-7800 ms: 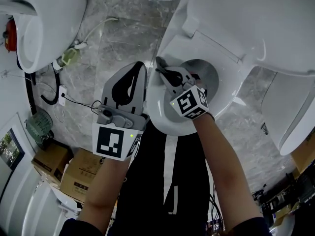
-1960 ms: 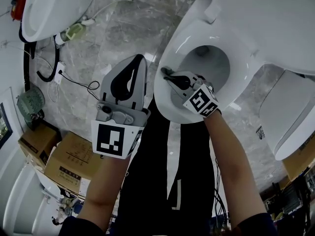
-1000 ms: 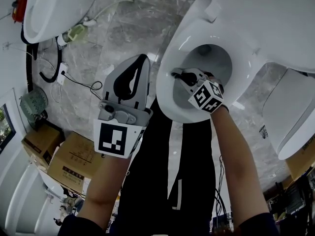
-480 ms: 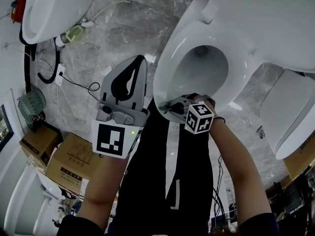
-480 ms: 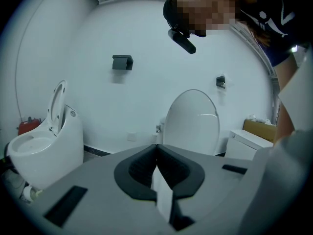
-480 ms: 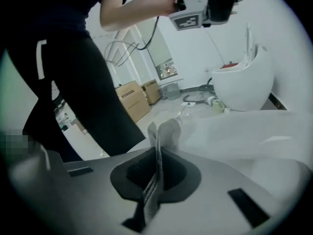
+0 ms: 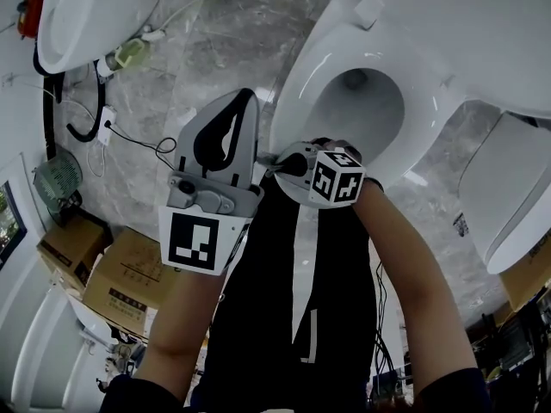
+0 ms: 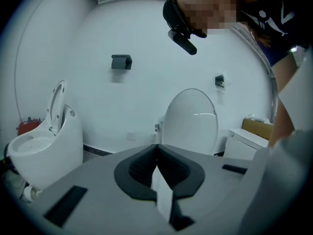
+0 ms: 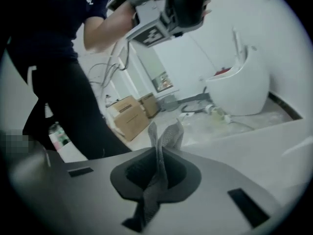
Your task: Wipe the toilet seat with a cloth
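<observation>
The white toilet seat (image 7: 301,80) rings the open bowl at upper right of the head view, with its lid (image 8: 190,121) raised. My right gripper (image 7: 277,159) lies at the seat's near front edge, pointing left, shut on a grey mesh cloth (image 9: 164,141) that pokes out past its tips. In the right gripper view the right gripper (image 9: 159,150) has the seat's white rim (image 9: 254,146) beside it. My left gripper (image 7: 246,100) hovers over the floor left of the bowl, shut. In its own view the left gripper (image 8: 156,147) shows a thin white strip in the jaw gap.
A second toilet (image 7: 86,15) stands at upper left, with cables (image 7: 90,127) and a green fan (image 7: 52,183) on the marble floor below it. Cardboard boxes (image 7: 103,291) sit at lower left. Another white fixture (image 7: 516,196) stands at right. The person's dark trousers (image 7: 293,317) fill the bottom middle.
My right gripper has slid with the cloth from the inner front of the seat down and left to its near outer edge. The left gripper has stayed in place.
</observation>
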Demonstrator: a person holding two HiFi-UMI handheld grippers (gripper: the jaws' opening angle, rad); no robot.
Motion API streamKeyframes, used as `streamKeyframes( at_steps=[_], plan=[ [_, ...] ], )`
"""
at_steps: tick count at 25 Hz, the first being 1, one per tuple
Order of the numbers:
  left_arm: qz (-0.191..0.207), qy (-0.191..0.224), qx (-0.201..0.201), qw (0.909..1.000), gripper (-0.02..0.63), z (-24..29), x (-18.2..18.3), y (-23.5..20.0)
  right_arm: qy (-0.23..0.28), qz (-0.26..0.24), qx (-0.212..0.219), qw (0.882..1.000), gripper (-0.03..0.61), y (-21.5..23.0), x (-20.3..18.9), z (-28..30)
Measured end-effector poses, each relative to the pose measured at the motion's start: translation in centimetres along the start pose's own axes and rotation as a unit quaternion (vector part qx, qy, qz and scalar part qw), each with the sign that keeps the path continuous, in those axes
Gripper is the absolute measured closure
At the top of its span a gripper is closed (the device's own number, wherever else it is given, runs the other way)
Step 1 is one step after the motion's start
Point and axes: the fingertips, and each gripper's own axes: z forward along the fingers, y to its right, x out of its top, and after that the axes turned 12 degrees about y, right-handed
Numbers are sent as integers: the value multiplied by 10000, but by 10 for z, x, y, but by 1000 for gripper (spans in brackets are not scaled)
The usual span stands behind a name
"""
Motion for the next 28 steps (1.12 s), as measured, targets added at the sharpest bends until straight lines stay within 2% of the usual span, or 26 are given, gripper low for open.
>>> streamKeyframes(
  at_steps=[2, 3, 5, 7, 10, 12, 14, 16, 18, 20, 22, 25, 28],
  plan=[
    [-37, 28, 23, 10000, 595, 1, 1, 1, -506, 48, 853, 9951, 555, -42, -26, -3],
    [-6, 49, -23, 10000, 595, 1, 2, 1, -728, 88, 1146, 9907, 555, -59, -38, -9],
    [48, 74, -92, 9999, 595, 2, 4, 2, -1053, 201, 1501, 9828, 555, -82, -58, -24],
    [70, 46, -99, 9999, 595, 2, 4, 2, -1231, 248, 1638, 9785, 555, -93, -68, -35],
    [48, 29, -65, 10000, 595, 2, 5, 2, -1235, 217, 1561, 9798, 555, -91, -66, -33],
    [-35, 47, 38, 10000, 595, 4, 6, 2, -894, 319, 1113, 9892, 555, -69, -53, -23],
    [-45, 55, 29, 10000, 595, 6, 4, 5, -324, 485, 446, 9973, 555, -34, -33, -15],
    [-14, 36, -35, 10000, 595, 6, 1, 9, 173, 558, -85, 9983, 555, -3, -15, -13],
    [-59, 13, 10, 10000, 595, 7, 0, 12, 374, 551, -293, 9974, 555, 13, -7, -15],
    [-71, 3, 26, 10000, 595, 6, -1, 13, 256, 475, -121, 9985, 555, 10, -9, -17],
    [-72, 4, 29, 10000, 595, 5, 0, 14, -178, 352, 335, 9987, 555, -9, -25, -21],
    [-79, 10, 26, 10000, 595, 4, 3, 15, -1077, 195, 1041, 9885, 555, -49, -58, -36],
    [-97, 33, 15, 9999, 595, 5, 5, 17, -1458, 258, 1281, 9807, 555, -76, -77, -56]
  ],
)
